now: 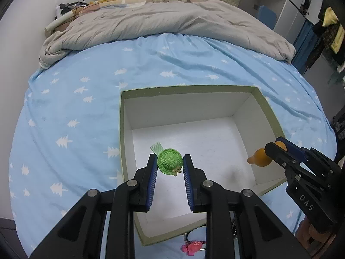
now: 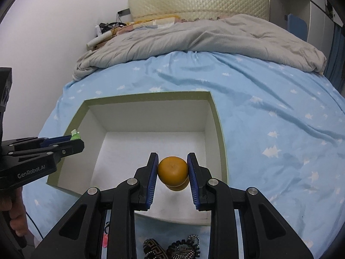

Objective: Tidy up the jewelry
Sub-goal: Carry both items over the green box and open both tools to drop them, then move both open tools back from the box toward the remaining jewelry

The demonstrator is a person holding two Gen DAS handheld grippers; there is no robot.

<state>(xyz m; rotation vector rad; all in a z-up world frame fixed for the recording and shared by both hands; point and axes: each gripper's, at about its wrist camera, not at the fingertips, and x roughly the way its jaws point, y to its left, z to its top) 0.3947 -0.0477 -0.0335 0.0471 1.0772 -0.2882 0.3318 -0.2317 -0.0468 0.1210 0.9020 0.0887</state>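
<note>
Over the open box (image 1: 267, 108) on the bed (image 1: 71, 99), two grippers each hold a small thing. The box has green sides and a white inside, and its floor looks bare.

The left gripper (image 1: 170, 165) has its fingers (image 1: 152, 168) clamped on a little green hat clip (image 1: 170, 161). It looks like a tiny woven hat with a green comb part sticking out behind it. It hangs above the near left part of the box.

The right gripper (image 2: 172, 168) has its fingers (image 2: 153, 169) pressed on both sides of an orange piece (image 2: 172, 170). That piece is round on top and has a thinner end. It hangs just inside the right wall of the box.

More jewelry waits on the bed in front of the box. A pink flower piece (image 1: 193, 247) lies there, and so does a pile of dark beads (image 2: 187, 246).

I think the step now is dropping these two things into the box. Next, each gripper should go down a little and open its fingers, so the pieces land softly on the white floor. The round orange piece may roll, so it should be let go low. After that, the grippers need to go back for the things on the bed.
</note>
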